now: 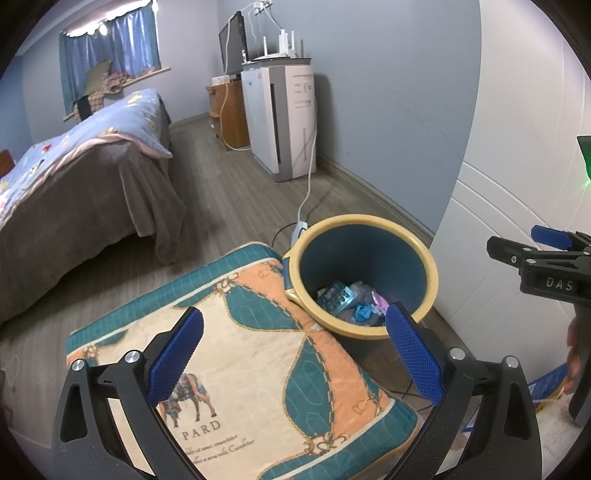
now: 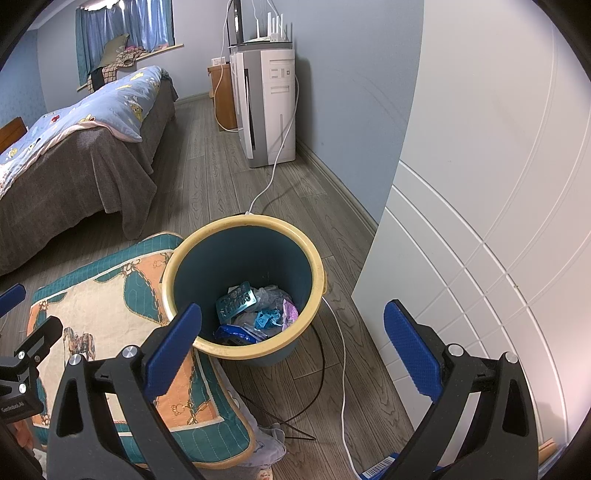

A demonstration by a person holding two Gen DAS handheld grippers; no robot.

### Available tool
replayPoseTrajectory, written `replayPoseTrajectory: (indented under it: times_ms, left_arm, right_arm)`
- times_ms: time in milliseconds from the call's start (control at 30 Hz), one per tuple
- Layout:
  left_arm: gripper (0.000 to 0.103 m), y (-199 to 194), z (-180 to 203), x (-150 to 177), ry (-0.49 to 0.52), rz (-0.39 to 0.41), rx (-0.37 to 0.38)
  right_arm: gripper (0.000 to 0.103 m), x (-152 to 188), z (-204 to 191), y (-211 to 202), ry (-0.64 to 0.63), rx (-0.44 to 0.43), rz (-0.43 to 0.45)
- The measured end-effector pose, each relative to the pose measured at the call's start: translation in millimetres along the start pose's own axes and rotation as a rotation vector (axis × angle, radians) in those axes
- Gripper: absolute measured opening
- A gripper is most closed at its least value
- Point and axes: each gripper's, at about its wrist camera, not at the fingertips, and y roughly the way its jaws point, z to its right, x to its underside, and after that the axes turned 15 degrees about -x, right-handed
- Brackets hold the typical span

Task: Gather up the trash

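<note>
Left tool [image 1: 295,354] wide open, empty, over cushion [image 1: 236,354]. Right tool [image 2: 291,347] wide open, empty. Bin [image 2: 317,266] just ahead btwn both, trash [image 2: 255,310] inside at bottom.

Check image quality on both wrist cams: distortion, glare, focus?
Left wrist: heavy fisheye bend on the white door, window blown out, green flare at right edge; trash bin sharp. Right wrist: same curved door, pinkish vignette at right edge, bin contents clear, no motion blur.
</note>
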Motion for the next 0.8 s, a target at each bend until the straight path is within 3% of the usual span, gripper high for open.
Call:
replayPoseTrajectory:
  times_ms: [400, 567, 800]
  left_arm:
    - [0.098, -3, 7, 0, 0.075, 0.012, 0.032]
    - [0.098, -8, 17, 3, 0.135, 0.046, 0.001]
    - [0.098, -8, 12, 0, 0.116, 0.035, 0.004]
  right_arm:
    - [0.097, 1, 1, 0, 0.0, 0.002, -0.002]
    - [0.097, 4, 5, 2, 0.003, 0.005, -0.005]
    - [0.097, 5, 6, 2, 0.0, 0.009, -0.007]
